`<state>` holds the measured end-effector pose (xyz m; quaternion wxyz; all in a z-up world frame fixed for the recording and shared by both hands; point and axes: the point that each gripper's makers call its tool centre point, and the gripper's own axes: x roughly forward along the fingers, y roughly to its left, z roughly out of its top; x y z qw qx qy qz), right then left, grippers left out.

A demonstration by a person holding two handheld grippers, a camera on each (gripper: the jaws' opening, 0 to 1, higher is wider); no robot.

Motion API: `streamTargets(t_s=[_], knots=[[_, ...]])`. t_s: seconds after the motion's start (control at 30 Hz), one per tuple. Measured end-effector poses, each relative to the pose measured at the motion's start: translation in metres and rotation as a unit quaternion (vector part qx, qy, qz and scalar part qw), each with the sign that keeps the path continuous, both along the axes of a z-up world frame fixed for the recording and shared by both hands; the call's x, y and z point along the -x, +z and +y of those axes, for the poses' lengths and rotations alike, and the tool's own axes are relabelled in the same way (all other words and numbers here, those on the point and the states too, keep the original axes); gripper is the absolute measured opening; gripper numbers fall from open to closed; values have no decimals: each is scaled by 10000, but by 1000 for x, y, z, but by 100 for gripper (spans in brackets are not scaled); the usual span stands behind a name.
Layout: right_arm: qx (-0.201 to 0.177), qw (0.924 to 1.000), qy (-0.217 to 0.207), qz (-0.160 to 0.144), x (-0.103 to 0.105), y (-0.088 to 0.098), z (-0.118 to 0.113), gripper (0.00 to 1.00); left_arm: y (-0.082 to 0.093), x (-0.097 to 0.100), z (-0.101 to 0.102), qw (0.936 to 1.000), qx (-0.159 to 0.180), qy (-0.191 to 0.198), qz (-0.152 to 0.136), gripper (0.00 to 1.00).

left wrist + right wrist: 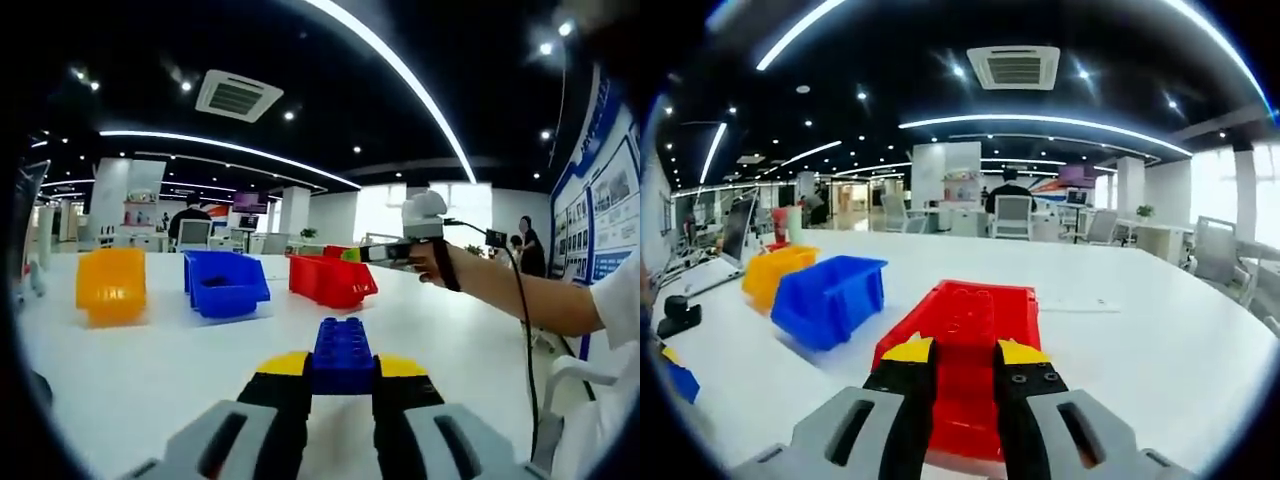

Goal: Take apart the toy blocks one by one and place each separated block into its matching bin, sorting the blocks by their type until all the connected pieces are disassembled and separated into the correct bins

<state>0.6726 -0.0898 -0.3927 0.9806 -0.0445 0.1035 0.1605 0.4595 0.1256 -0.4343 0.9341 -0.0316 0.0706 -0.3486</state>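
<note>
Open-plan office with dark ceiling and light strips surrounds a broad white counter (150, 370). Ahead of the left gripper (343, 375) stand a yellow bin (111, 287), a blue bin (224, 283) and a red bin (330, 280); what lies inside the first two I cannot tell. Directly below and ahead of the right gripper (962, 352), whose jaws hang narrowly parted and empty, the red bin (965, 330) holds what looks like a red block. Clamped between the left jaws is a blue studded block (343, 353): probably light, rigid, slippery plastic, best pinched across flat sides.
</note>
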Motion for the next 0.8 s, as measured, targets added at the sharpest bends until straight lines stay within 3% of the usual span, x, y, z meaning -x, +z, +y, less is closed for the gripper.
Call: streamTargets(t_s=[0.1,0.13,0.2,0.3,0.57,0.63,0.8], knots=[[390,9989,142,-200,-2,1,1,25,1,0,1,10000,20,13,-4,25],[440,9983,138,-363,-2,5,1,32,1,0,1,10000,18,21,-3,25],[275,9977,283,-553,-1,13,7,59,0,0,1,10000,9,24,-3,25],[209,9973,365,-598,12,18,6,52,0,0,1,10000,3,30,1,25],[26,9937,793,-790,69,32,9,48,-1,0,1,10000,-21,49,17,25],[-162,9914,971,-860,95,41,12,47,0,1,2,10000,-9,60,11,25],[-323,9872,1211,-982,136,52,17,46,5,0,3,9999,40,129,-63,25]])
